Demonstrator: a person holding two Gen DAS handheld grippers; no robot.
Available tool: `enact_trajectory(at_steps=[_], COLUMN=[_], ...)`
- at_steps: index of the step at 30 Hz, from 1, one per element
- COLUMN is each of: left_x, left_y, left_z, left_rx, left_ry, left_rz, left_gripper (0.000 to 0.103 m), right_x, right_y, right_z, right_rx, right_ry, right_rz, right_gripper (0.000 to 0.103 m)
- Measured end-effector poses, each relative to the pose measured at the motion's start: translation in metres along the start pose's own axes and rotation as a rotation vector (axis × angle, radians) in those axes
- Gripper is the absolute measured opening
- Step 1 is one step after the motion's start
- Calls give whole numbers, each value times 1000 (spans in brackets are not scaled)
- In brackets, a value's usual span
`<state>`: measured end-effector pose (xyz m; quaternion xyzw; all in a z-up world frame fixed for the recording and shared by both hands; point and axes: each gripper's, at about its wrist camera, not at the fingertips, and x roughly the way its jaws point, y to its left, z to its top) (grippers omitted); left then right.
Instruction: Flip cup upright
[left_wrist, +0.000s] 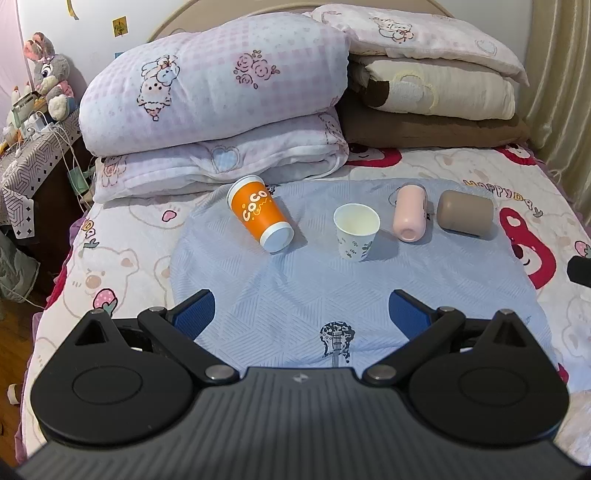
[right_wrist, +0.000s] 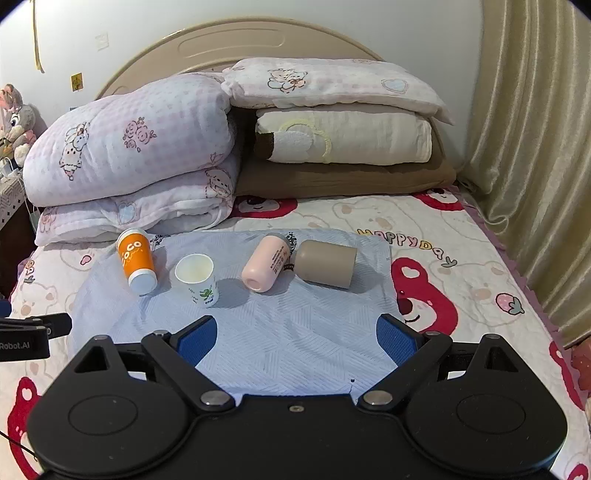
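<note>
Several cups sit on a light blue cloth (left_wrist: 295, 280) on the bed. An orange "CoCo" cup (left_wrist: 258, 214) lies on its side at the left; it also shows in the right wrist view (right_wrist: 136, 261). A white paper cup (left_wrist: 356, 232) stands upright (right_wrist: 197, 275). A pink cup (left_wrist: 409, 213) and a taupe cup (left_wrist: 466, 213) lie on their sides at the right (right_wrist: 266, 263) (right_wrist: 327, 263). My left gripper (left_wrist: 301, 314) is open and empty, short of the cups. My right gripper (right_wrist: 297, 339) is open and empty, also short of them.
Folded pink quilts (left_wrist: 218, 92) and stacked pillows (left_wrist: 436, 88) fill the head of the bed behind the cups. A bedside table with a plush rabbit (left_wrist: 50, 81) stands at the left. A curtain (right_wrist: 535, 147) hangs at the right. The left gripper's body (right_wrist: 26, 332) shows at the right view's left edge.
</note>
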<state>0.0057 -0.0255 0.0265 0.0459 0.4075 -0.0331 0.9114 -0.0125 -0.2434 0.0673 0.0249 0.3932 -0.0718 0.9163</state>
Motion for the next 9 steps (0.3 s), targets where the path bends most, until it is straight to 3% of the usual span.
enact_trajectory(at_steps=[9], left_x=[-3], left_y=[4], left_z=[0], left_rx=[-11], left_ry=[6], left_rz=[4], left_gripper=[102], right_x=[-1], right_y=[-4], right_z=[0], right_rx=[12], right_ry=[-4], right_rz=[-1], right_gripper=[95])
